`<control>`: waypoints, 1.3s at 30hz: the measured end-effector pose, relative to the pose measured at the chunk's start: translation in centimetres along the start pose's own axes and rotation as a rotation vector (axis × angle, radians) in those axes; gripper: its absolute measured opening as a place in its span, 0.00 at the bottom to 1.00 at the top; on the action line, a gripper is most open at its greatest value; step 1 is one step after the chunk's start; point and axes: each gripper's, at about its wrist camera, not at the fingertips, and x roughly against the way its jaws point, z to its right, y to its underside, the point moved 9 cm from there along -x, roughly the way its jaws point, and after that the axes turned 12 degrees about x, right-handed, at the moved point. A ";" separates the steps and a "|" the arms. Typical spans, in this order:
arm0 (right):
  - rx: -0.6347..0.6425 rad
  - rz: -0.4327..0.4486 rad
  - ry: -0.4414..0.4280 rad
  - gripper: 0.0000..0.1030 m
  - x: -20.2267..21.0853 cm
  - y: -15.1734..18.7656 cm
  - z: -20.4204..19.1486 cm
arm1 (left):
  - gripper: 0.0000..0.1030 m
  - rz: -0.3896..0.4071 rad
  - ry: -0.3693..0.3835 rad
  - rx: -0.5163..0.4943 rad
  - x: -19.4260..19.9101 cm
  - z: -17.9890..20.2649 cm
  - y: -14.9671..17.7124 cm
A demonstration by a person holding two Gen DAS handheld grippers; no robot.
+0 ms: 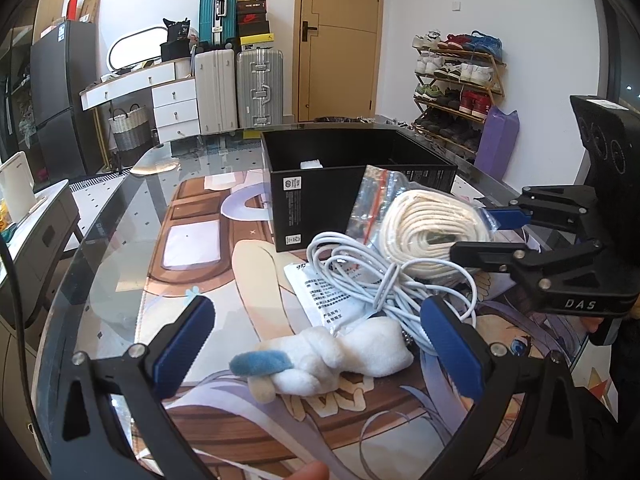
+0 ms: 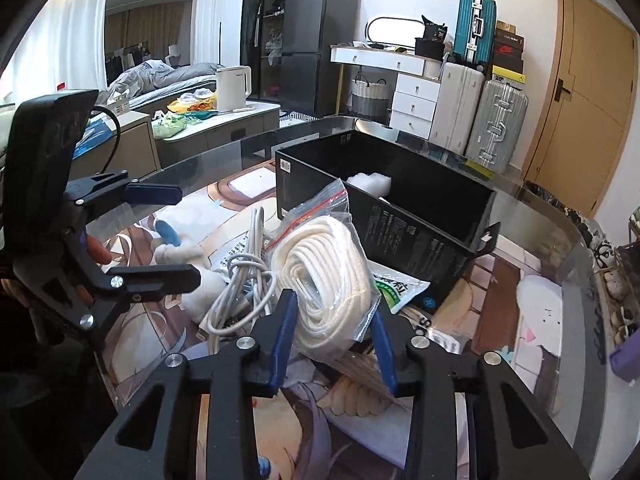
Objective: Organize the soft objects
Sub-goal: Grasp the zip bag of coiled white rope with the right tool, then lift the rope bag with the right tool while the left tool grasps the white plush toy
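A coil of white rope in a clear zip bag (image 2: 320, 280) lies in front of an open black box (image 2: 400, 216). My right gripper (image 2: 332, 304) is shut on the near end of that bag; in the left wrist view the right gripper (image 1: 474, 232) grips the rope bag (image 1: 428, 220) from the right. A white plush toy with a blue part (image 1: 340, 354) lies between the wide-apart fingers of my left gripper (image 1: 318, 312), which is open and touches nothing. A tangled white cable (image 1: 360, 276) lies between plush and rope. White stuffing (image 2: 370, 182) sits inside the box.
A printed white packet (image 1: 320, 296) lies under the cable, and a green-printed packet (image 2: 396, 288) lies beside the box. All of it rests on a glass table with a printed mat (image 1: 192, 248). Suitcases, drawers and a shoe rack stand beyond the table.
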 end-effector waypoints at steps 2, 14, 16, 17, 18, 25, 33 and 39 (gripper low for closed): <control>-0.001 -0.011 0.003 0.35 0.2 0.4 0.3 | 1.00 0.000 0.001 -0.002 0.0 0.0 0.0; 0.147 -0.089 0.115 0.56 1.2 1.6 0.2 | 1.00 -0.005 0.001 -0.002 -0.1 0.0 0.1; 0.169 -0.091 0.122 0.62 1.2 1.6 -0.2 | 1.00 -0.005 0.002 -0.001 -0.1 0.0 0.1; 0.183 -0.092 0.123 0.67 1.3 1.7 -0.4 | 1.00 -0.005 0.003 -0.001 -0.1 0.0 0.1; 0.194 -0.093 0.128 0.70 1.3 1.7 -0.5 | 1.00 -0.006 0.003 -0.002 -0.1 0.0 0.1; 0.290 -0.120 0.187 0.72 0.9 1.9 -1.5 | 1.00 -0.007 0.004 -0.002 -0.1 0.0 0.2; 0.403 -0.168 0.252 0.72 -0.9 2.5 -2.8 | 1.00 -0.007 0.005 -0.002 -0.1 0.1 0.2; 0.389 -0.154 0.245 0.58 -1.4 2.1 -2.8 | 1.00 -0.008 0.006 -0.002 -0.1 0.1 0.3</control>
